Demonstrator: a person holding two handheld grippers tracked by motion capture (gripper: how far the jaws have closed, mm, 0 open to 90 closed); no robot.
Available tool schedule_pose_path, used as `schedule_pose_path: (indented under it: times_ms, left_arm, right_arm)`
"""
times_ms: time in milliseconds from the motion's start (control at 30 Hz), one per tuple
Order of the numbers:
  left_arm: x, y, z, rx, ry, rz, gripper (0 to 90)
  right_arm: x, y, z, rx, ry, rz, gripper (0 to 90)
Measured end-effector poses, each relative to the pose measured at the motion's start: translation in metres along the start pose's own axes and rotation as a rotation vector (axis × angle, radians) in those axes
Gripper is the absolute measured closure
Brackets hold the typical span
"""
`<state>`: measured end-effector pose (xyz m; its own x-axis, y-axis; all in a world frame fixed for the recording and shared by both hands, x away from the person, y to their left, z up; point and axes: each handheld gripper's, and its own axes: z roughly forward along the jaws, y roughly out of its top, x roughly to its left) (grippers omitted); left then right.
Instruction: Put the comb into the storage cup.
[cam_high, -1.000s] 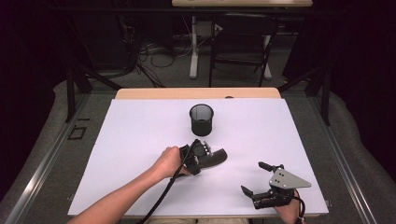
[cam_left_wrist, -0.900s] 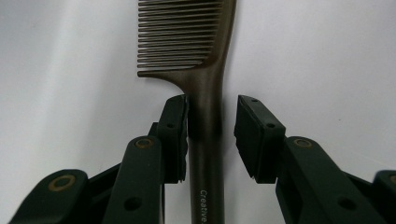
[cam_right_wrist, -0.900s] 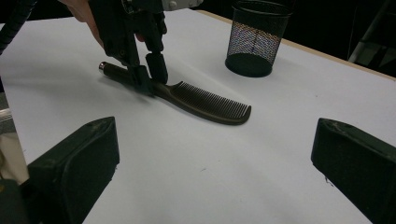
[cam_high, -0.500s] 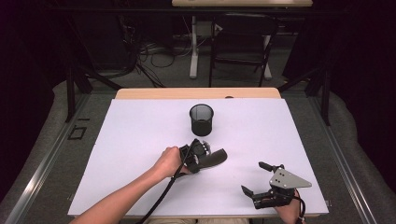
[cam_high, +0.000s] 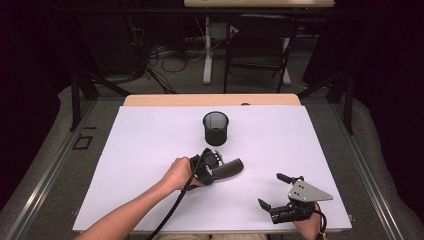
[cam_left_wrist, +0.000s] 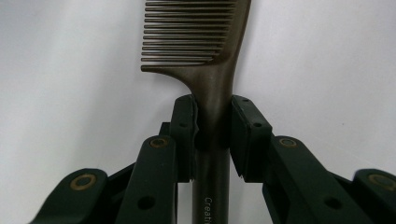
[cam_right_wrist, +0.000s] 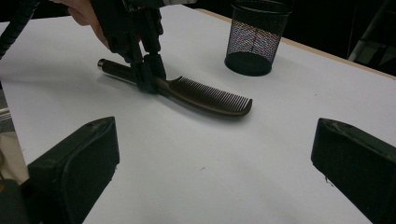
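Observation:
A dark brown comb (cam_left_wrist: 212, 93) lies flat on the white table (cam_high: 150, 145), its teeth pointing away from my left gripper (cam_left_wrist: 213, 135). The left jaws have just been closing, and their pads (cam_left_wrist: 184, 135) now press on both sides of the comb's handle. From the high view the left gripper (cam_high: 215, 165) points down at mid-table with the comb (cam_high: 232, 167) jutting to its right. My right gripper (cam_high: 269, 190) rests near the front right edge, jaws wide apart and empty. In the right gripper view (cam_right_wrist: 215, 154) the comb (cam_right_wrist: 210, 95) and the left gripper (cam_right_wrist: 147, 74) lie ahead.
A black mesh cup (cam_high: 215, 128) stands upright behind the comb, also in the right gripper view (cam_right_wrist: 257, 37). A cable (cam_high: 175, 210) trails from the left gripper along the forearm. Dark floor, table legs and a chair lie beyond the far edge.
The left gripper's jaws have drawn in slightly around the comb's handle. Neither hand has shifted, and the comb lies where it was.

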<state>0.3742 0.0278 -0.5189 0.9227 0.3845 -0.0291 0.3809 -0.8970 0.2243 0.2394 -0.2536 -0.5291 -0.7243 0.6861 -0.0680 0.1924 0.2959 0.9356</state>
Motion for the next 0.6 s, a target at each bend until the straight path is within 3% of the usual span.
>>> schedule_pose_path:
  times_ms: [367,600]
  left_arm:
    - [-0.003,-0.01,-0.019,-0.048,0.017,0.017,72.7]
    - [-0.005,-0.018,-0.031,-0.111,0.033,0.017,72.7]
  right_arm:
    - [0.0,0.0,0.0,0.0,0.0,-0.002,0.6]
    - [0.0,0.0,0.0,0.006,-0.005,0.002,0.6]
